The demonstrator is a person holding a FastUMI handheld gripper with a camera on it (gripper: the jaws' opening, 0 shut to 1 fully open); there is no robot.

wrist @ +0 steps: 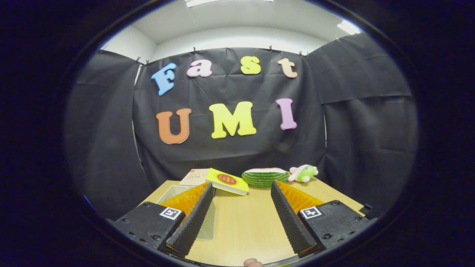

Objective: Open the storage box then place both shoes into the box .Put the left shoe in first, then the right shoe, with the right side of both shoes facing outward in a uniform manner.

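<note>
Ahead of the tool, fingers spread wide apart and holding nothing, bare wooden counter between them. Low behind the left finger, what looks like the clear storage box, mostly hidden, lid state not readable; long axis seemingly running away from the tool. Beyond the fingertips: yellow book, watermelon plush, green plush toy; shoes not sighted.
</note>
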